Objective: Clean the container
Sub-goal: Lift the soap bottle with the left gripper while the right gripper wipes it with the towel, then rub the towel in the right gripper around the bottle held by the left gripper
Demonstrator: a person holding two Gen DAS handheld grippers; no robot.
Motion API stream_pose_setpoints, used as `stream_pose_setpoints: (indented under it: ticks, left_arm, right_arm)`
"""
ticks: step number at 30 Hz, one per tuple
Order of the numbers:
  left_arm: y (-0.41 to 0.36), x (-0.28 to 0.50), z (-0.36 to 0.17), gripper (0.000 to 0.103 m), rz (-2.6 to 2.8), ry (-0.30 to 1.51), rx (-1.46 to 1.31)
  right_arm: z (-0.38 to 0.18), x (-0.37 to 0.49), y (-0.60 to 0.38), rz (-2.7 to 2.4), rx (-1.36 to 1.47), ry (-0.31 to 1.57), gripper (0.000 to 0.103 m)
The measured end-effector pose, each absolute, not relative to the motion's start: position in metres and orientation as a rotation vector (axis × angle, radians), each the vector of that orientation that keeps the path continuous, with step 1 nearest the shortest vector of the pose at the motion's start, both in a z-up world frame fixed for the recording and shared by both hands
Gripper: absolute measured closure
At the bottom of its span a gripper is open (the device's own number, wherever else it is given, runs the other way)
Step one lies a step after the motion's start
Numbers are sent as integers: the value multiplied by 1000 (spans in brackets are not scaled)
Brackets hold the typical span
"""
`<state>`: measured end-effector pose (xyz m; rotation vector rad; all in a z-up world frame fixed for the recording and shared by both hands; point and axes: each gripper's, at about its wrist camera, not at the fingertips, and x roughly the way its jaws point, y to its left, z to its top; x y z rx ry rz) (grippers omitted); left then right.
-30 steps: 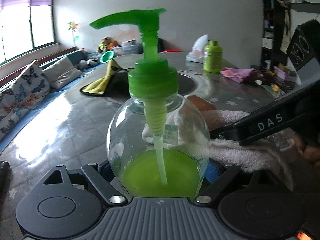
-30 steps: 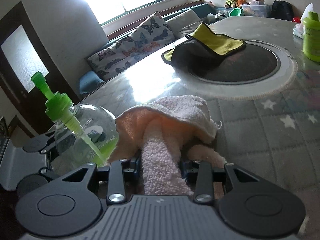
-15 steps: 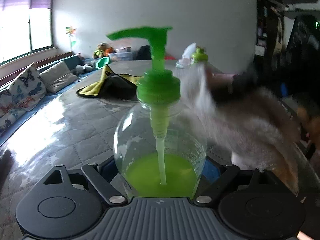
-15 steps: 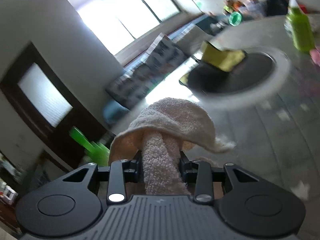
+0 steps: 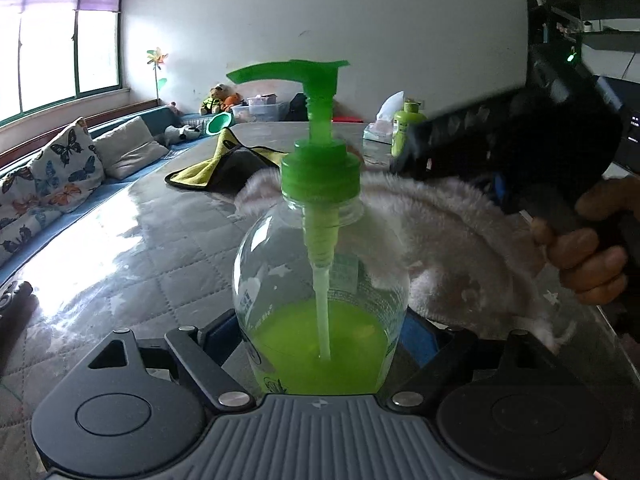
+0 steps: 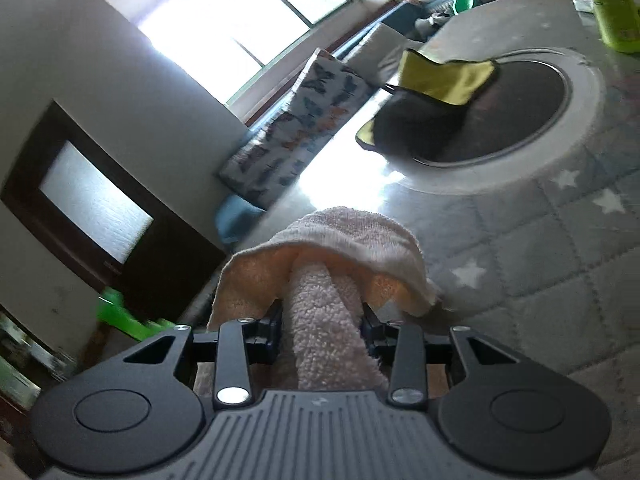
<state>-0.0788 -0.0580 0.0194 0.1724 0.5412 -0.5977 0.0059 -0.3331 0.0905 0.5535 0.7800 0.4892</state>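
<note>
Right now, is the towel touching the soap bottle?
Touching. In the left wrist view the towel, in the right gripper, drapes against the soap bottle.

our left gripper clamps the soap bottle at lower centre; our right gripper pinches the towel, hand at right edge.

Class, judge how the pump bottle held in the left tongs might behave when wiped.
The pump bottle is probably bottom-heavy: green liquid fills only its base. Its round, smooth clear wall looks slippery. The tall pump could lever it over if the towel pushes.
</note>
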Motion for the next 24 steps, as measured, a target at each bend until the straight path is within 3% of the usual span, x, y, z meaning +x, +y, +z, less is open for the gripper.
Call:
stream_pose_setpoints:
  ticks: [13, 24]
  left_arm:
    - [-41, -87, 22, 16, -551, 569, 127]
    - [-55, -93, 28, 14, -379, 585, 30]
  right_arm:
    - [82, -41, -287, 466, 89, 765, 66]
    - [90, -60, -312, 390, 193, 743, 66]
